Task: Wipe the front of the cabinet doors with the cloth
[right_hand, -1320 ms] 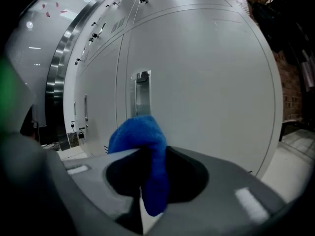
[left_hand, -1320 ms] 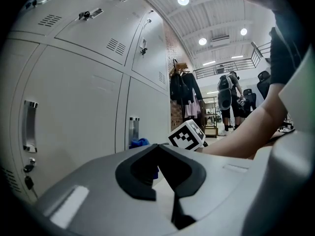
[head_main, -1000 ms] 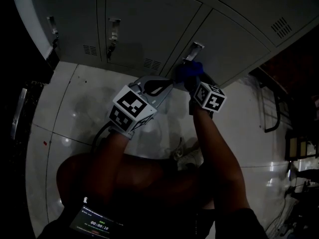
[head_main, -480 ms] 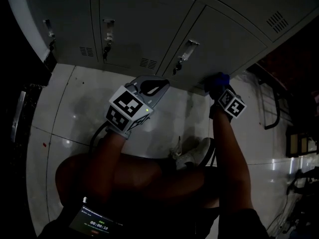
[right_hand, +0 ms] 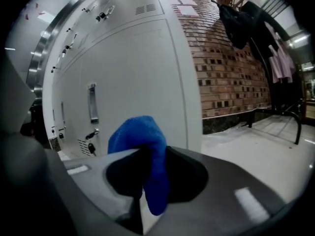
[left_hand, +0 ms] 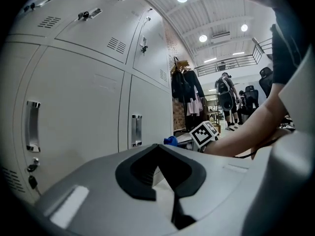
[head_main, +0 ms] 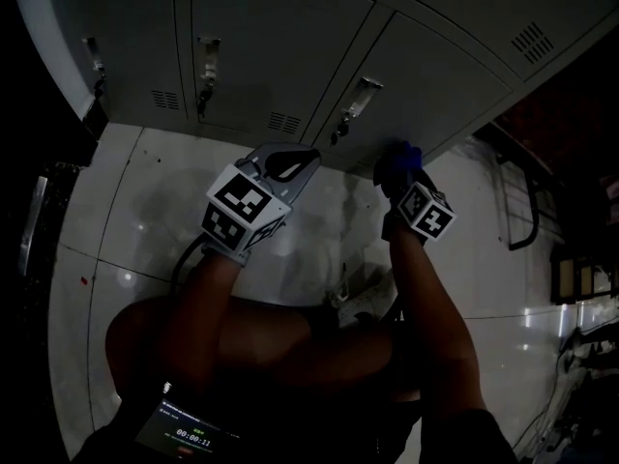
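The right gripper has its jaws closed tight on a blue cloth. A fold of the cloth bulges above the jaws and a tail hangs down between them. In the head view the cloth is at the low edge of a grey cabinet door, just right of that door's handle. No view shows whether it actually touches the metal.

The left gripper has its jaws drawn together to a thin seam with nothing between them. In the head view the left gripper is over the floor, near the foot of the doors and clear of them, well left of the cloth. From the left gripper view the cloth shows small beside the right gripper's marker cube.
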